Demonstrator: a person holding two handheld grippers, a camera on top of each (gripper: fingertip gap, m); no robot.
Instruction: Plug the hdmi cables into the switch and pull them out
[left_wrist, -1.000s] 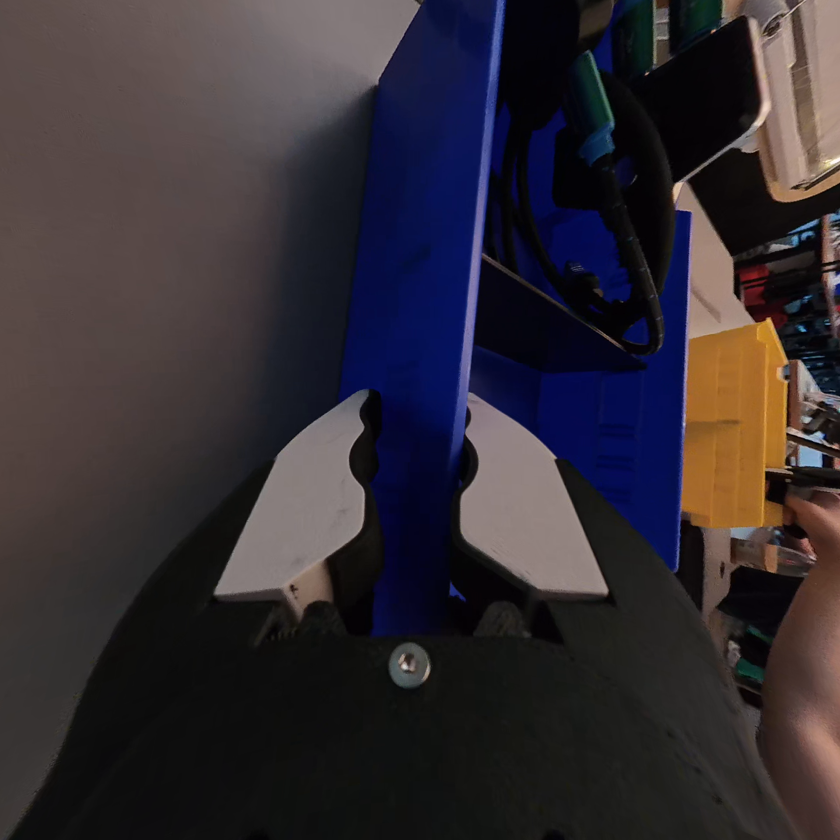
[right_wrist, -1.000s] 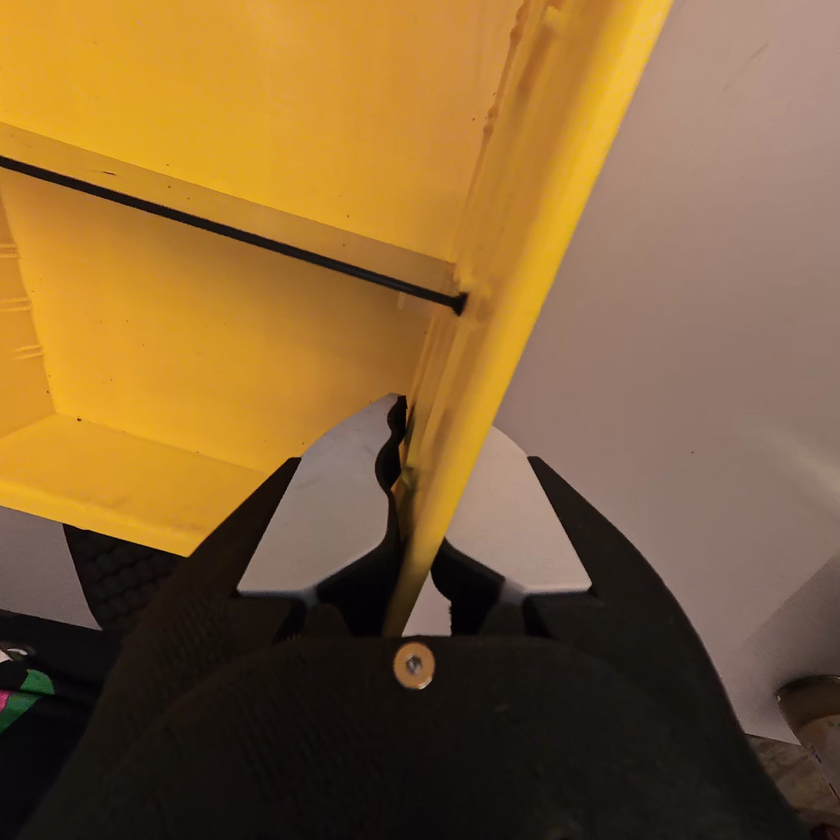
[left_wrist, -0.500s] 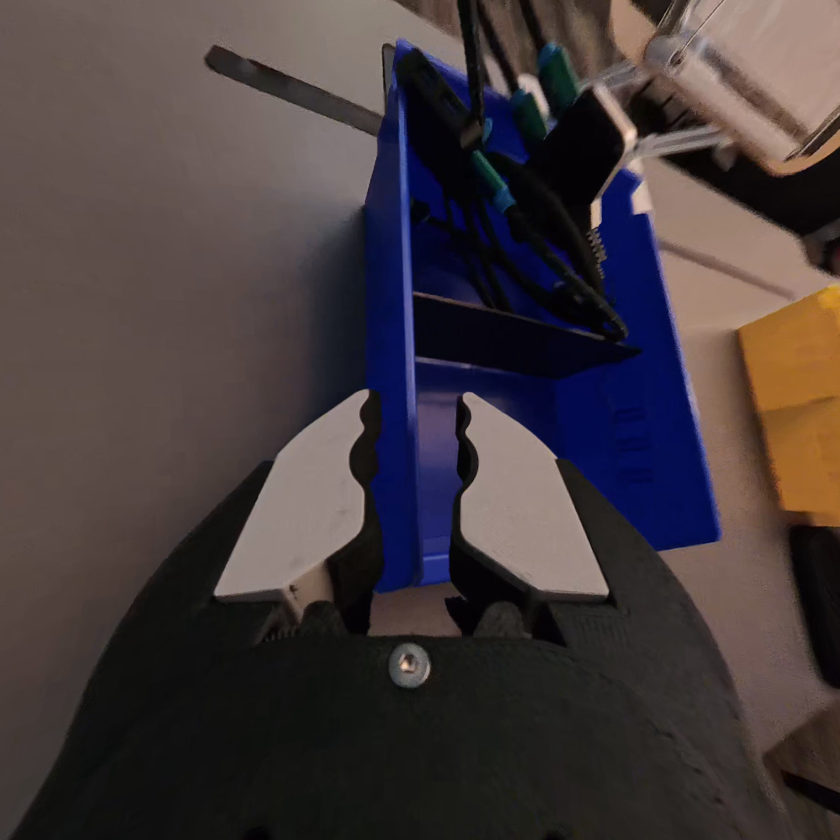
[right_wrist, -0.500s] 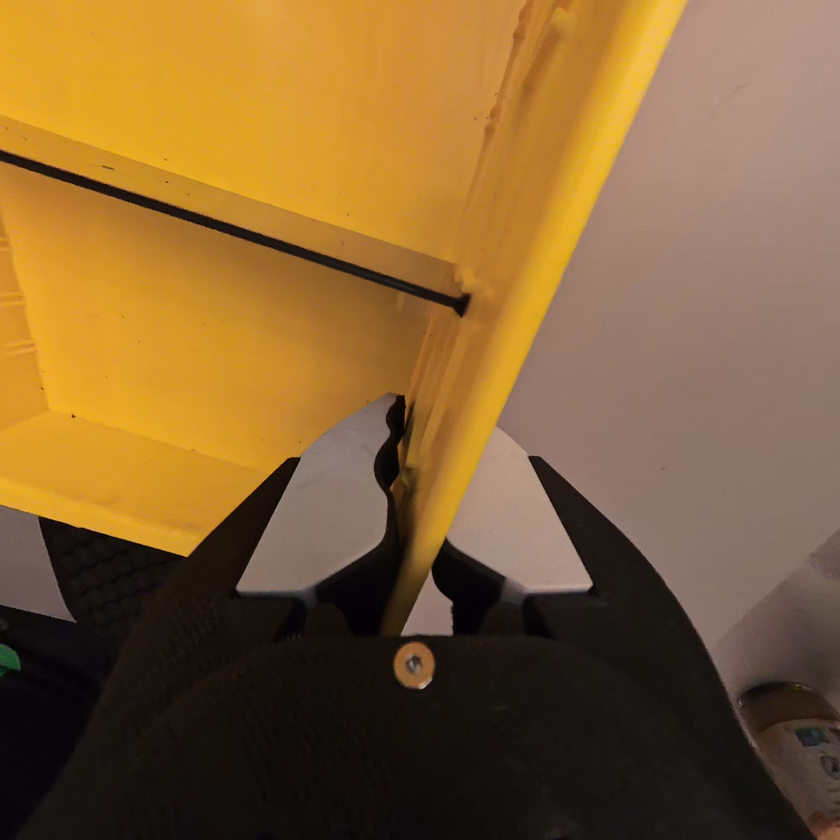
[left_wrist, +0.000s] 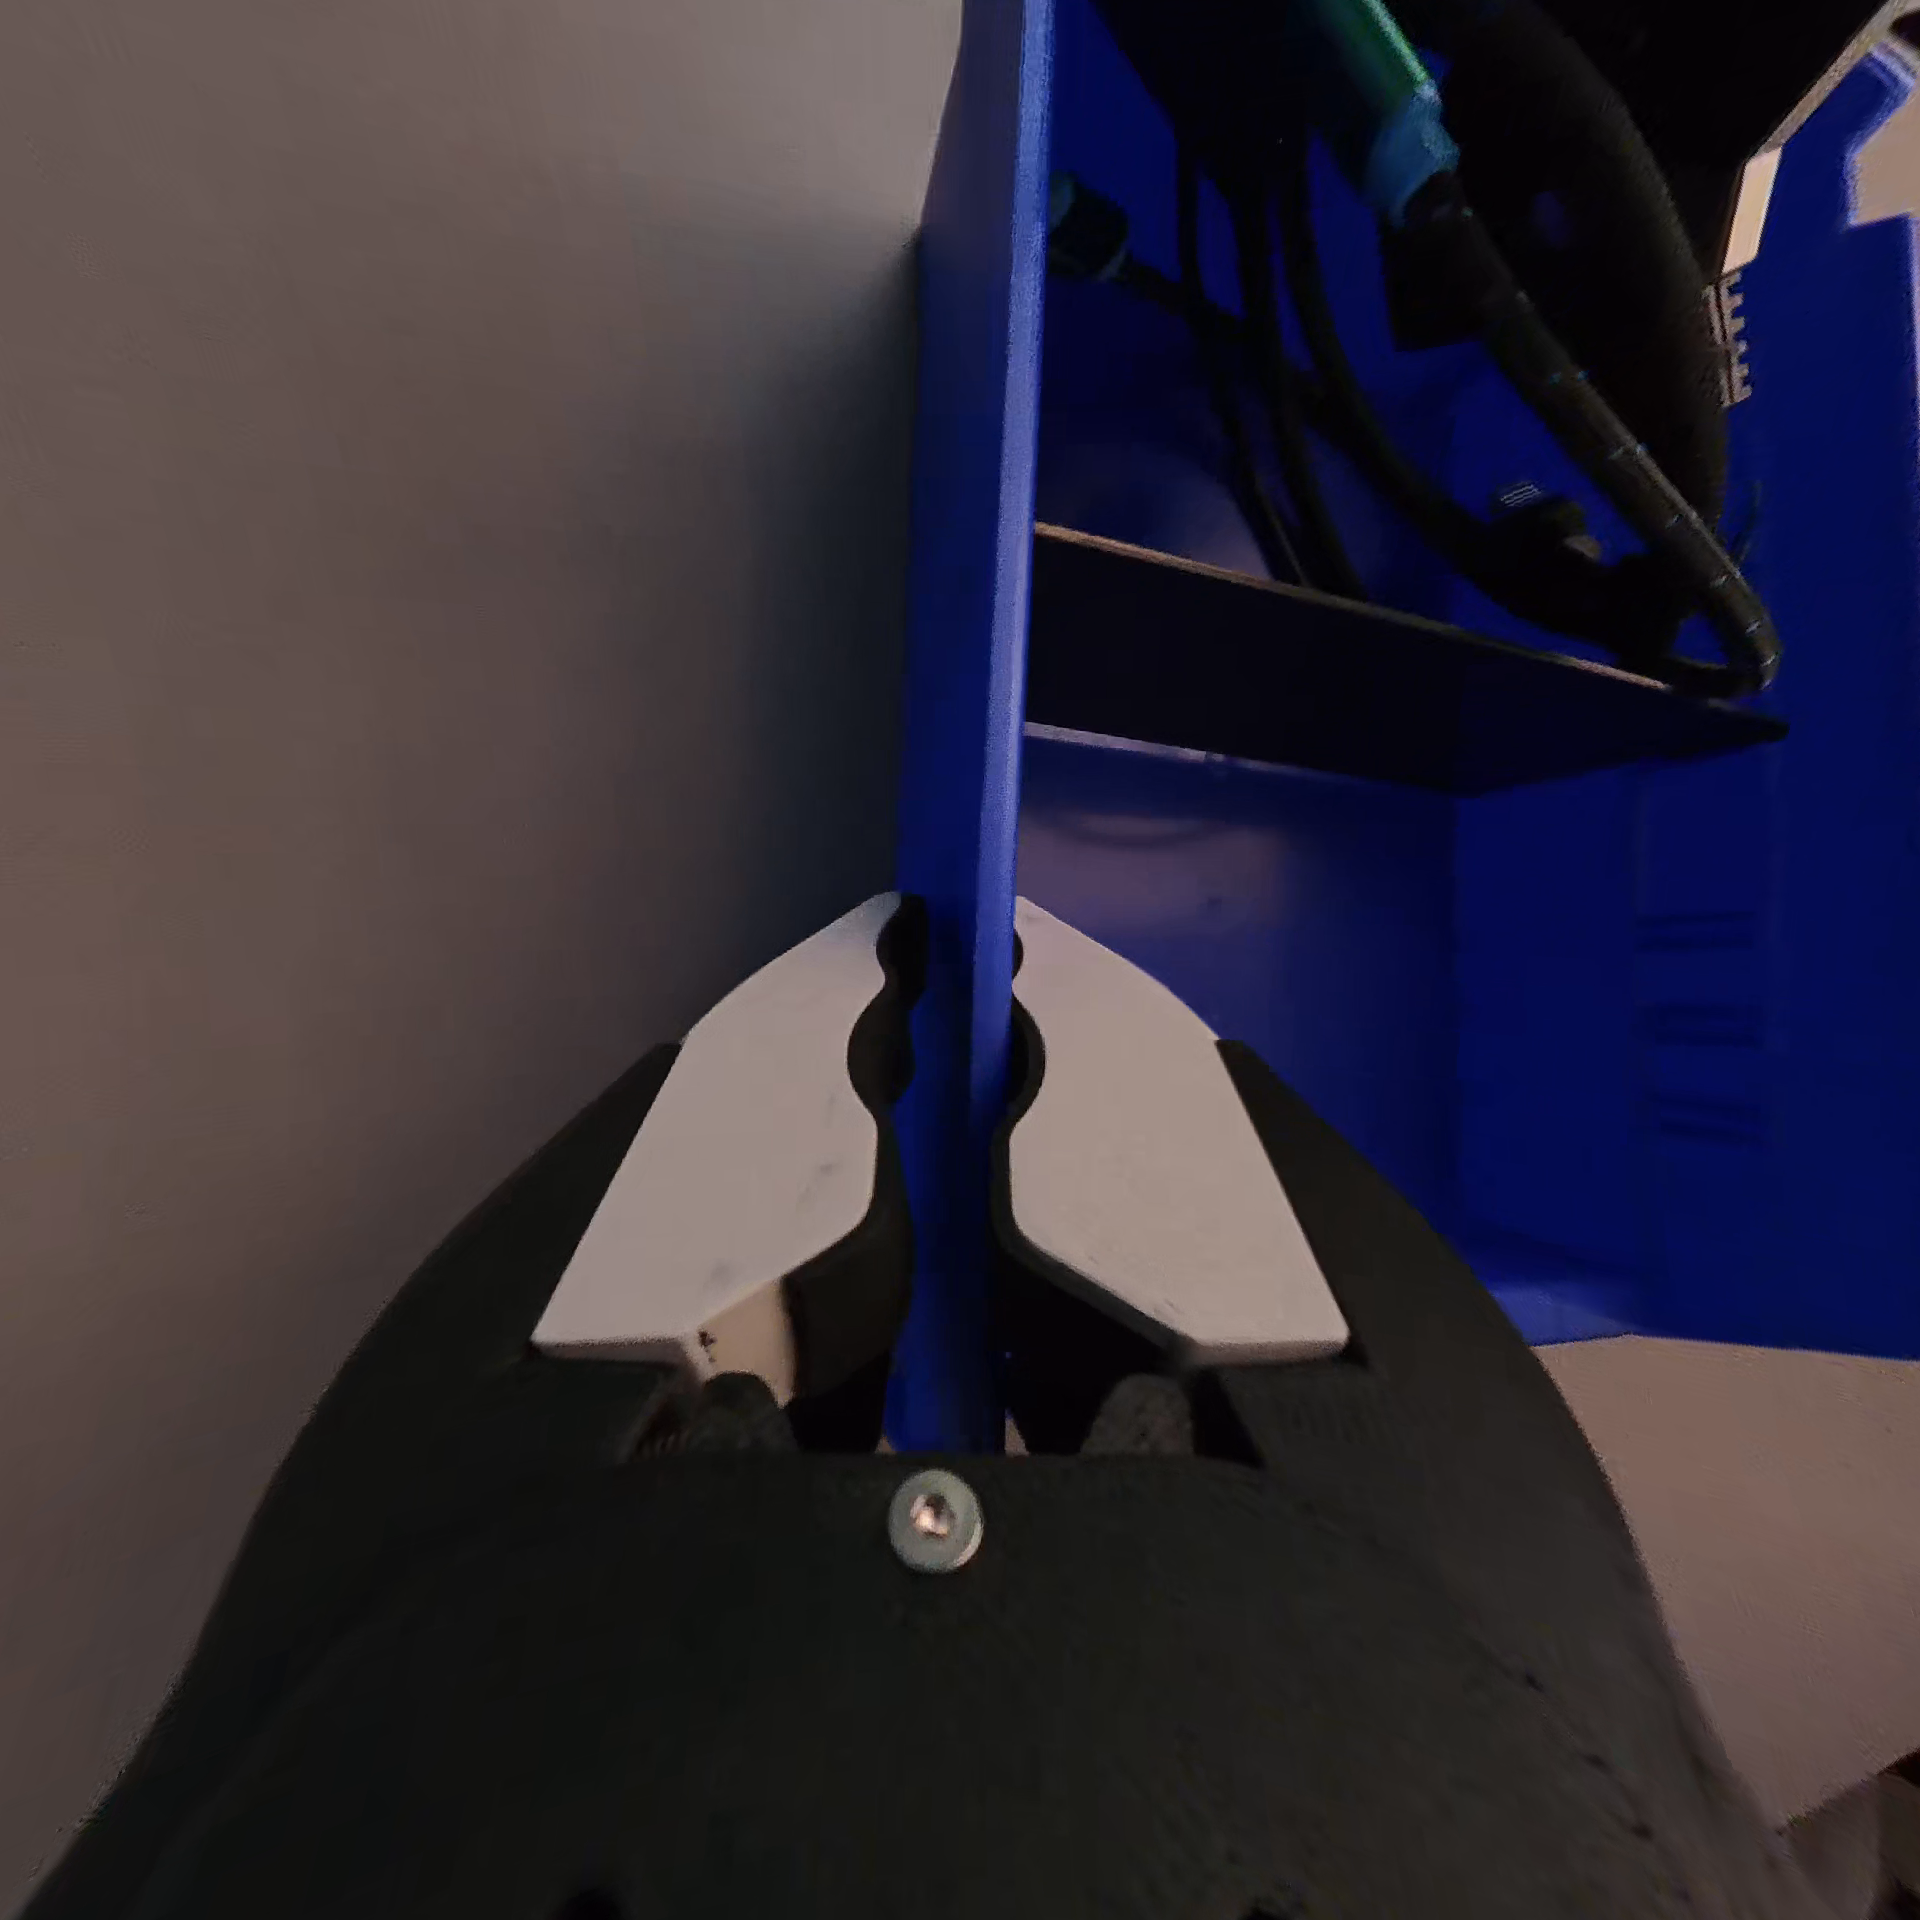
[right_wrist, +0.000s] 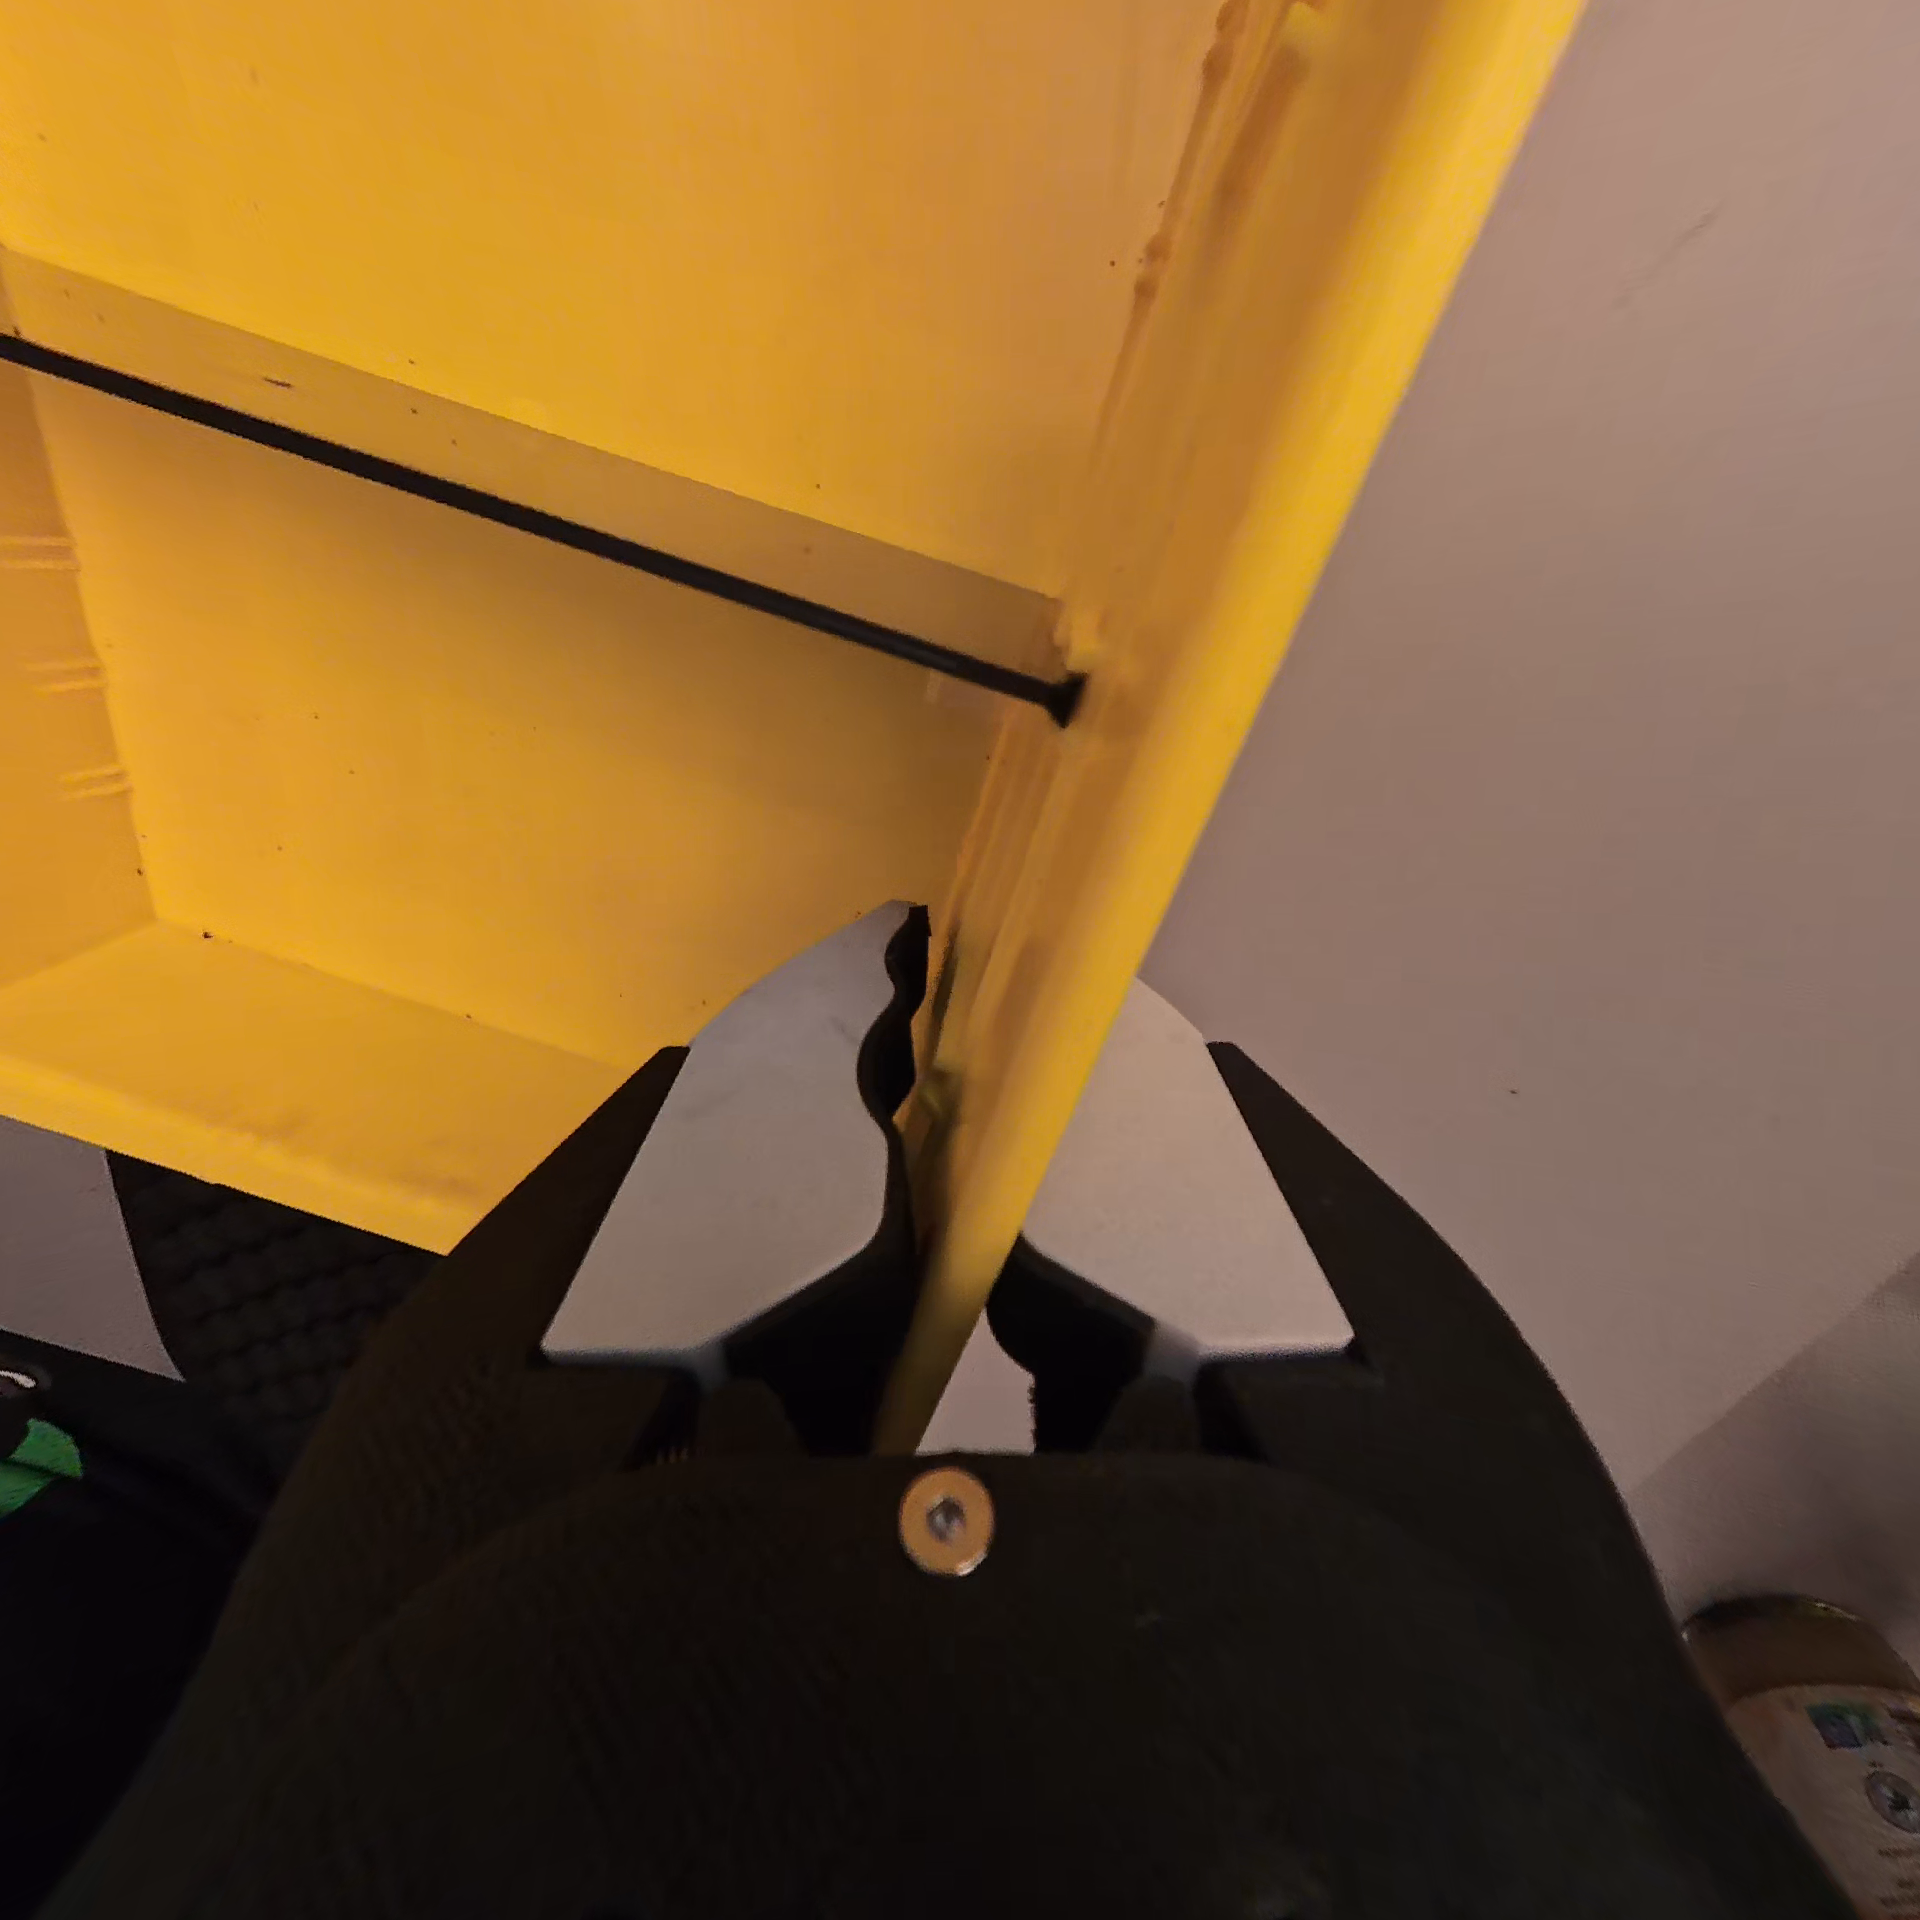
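The left gripper jaws are pinched on the blue bin wall, which runs away lengthwise. Black cables are coiled in its far compartment, shown only there. The right gripper jaws are clamped on the yellow bin wall.

The left gripper has clamped its jaws onto the blue bin's wall.

A workshop: blue parts bin of cables; yellow bin
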